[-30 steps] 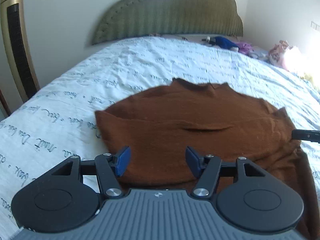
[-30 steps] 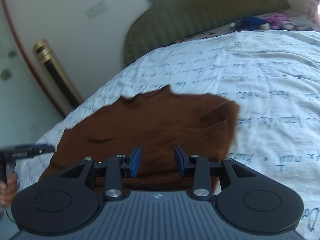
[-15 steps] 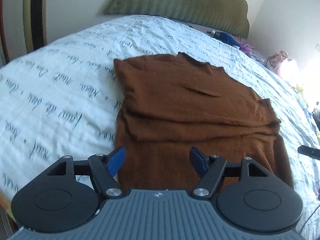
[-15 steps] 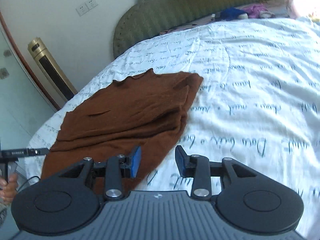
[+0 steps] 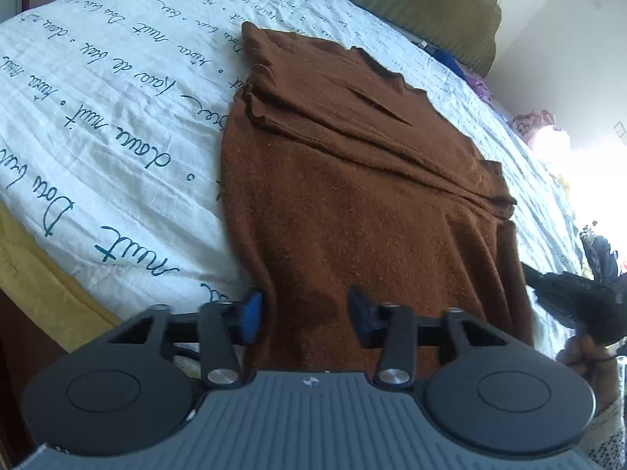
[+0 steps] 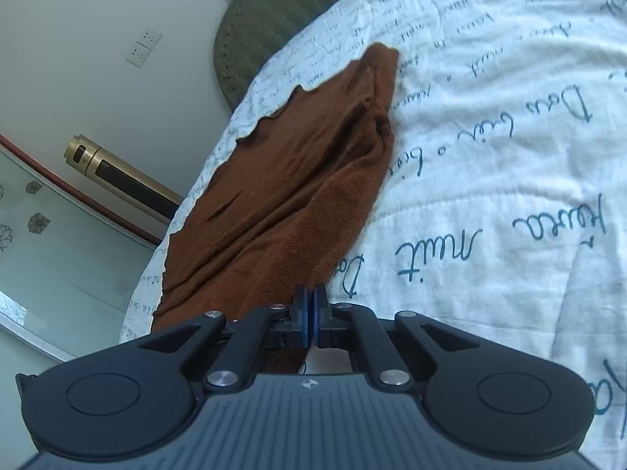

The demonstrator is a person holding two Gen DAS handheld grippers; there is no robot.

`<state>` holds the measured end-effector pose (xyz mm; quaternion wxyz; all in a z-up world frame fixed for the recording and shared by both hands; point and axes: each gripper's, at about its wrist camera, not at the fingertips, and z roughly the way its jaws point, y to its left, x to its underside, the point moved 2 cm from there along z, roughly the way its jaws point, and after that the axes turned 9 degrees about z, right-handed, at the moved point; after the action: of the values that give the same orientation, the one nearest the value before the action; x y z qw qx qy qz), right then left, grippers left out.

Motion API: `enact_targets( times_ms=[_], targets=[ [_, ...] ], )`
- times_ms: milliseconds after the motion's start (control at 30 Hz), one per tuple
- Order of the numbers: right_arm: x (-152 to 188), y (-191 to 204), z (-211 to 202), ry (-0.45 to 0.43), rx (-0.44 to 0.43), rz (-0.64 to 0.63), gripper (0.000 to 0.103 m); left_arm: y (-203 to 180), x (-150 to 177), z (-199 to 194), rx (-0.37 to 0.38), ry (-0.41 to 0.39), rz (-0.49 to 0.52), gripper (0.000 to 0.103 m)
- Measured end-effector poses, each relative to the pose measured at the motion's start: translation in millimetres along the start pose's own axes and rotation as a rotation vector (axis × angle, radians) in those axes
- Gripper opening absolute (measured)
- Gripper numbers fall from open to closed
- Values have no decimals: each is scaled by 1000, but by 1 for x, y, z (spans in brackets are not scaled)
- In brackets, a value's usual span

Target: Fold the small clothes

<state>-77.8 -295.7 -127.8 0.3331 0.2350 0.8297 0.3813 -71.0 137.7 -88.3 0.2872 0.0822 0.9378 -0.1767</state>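
Observation:
A brown knit garment (image 5: pixel 352 180) lies on the bed, its sleeves folded in over the body. It also shows in the right wrist view (image 6: pixel 290 180). My left gripper (image 5: pixel 305 317) is open, its blue pads either side of the garment's near left hem at the bed's edge. My right gripper (image 6: pixel 311 315) is shut at the garment's near right corner; whether cloth is between its pads is hard to tell. The right gripper also shows blurred at the right of the left wrist view (image 5: pixel 572 293).
The bed has a white quilt with blue script (image 5: pixel 98 117) and a yellow layer below its edge (image 5: pixel 35 270). A green headboard (image 6: pixel 282 8) stands at the far end. A gold tower fan (image 6: pixel 121 176) stands by the wall. Loose clothes (image 5: pixel 537 125) lie at the far right.
Both grippers have dropped toward the garment's near hem at the bed's edge. The right gripper's jaws have closed from open. The left gripper stays open.

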Motion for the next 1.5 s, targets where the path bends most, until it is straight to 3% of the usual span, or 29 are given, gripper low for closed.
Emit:
enact_targets(
  times_ms=[67, 200, 300, 367, 400, 467, 533, 567, 633, 667, 700, 733, 833, 967, 1000, 1033, 1067, 1100, 1167, 1400, 1500],
  targets=[
    [-1, 9, -17, -41, 11, -51, 2, 4, 1, 0, -7, 8, 5, 19],
    [-12, 19, -46, -94, 38, -122, 1, 14, 0, -3, 2, 28, -31, 18],
    [-21, 11, -66, -125, 129, -172, 0, 14, 2, -4, -6, 32, -17, 18],
    [-27, -7, -71, -134, 274, -227, 0, 10, 4, -5, -21, 28, 11, 18],
    [-30, -19, -68, -111, 306, -217, 0, 7, 4, -5, -29, 27, 29, 18],
    [-31, -41, -74, -73, 255, -124, 3, 4, 4, -6, -30, 30, 45, 18],
    [-21, -34, -78, -33, 159, -133, 6, 1, 6, -10, 4, 26, 46, 21],
    [-14, -28, -80, -27, 121, -126, 10, 0, 8, -11, 19, 29, 46, 24],
    [-4, -22, -73, 6, 67, -108, 45, -2, 14, -11, 47, 39, 44, 32],
    [0, -22, -69, 15, 55, -97, 55, -4, 16, -12, 61, 38, 44, 35],
    [7, -22, -64, 27, 50, -79, 73, -6, 19, -13, 75, 40, 45, 36],
    [13, -23, -60, 45, 40, -69, 75, -8, 22, -16, 91, 43, 45, 39],
    [35, -18, -63, 76, -39, -64, 74, -11, 33, -19, 196, 59, 10, 57],
    [67, -12, -60, 184, -181, -36, 70, -15, 47, -17, 253, 50, 14, 59],
    [73, -13, -60, 195, -218, -13, 61, -15, 47, -17, 273, 47, 6, 58],
    [78, -17, -60, 203, -251, 24, 33, -14, 48, -16, 286, 46, -6, 49],
    [82, -20, -60, 204, -250, 49, 16, -13, 48, -16, 299, 49, -15, 37],
    [85, -22, -61, 189, -227, 57, 8, -12, 48, -16, 302, 49, -18, 32],
    [90, -20, -66, 146, -195, 27, 7, -10, 49, -18, 289, 50, -12, 11],
    [72, 28, -128, -37, -125, -139, 7, 11, 43, -43, 287, 42, -82, 5],
    [74, 29, -136, -35, 50, -243, 7, 12, 52, -35, 232, 90, -41, 4]
  ],
)
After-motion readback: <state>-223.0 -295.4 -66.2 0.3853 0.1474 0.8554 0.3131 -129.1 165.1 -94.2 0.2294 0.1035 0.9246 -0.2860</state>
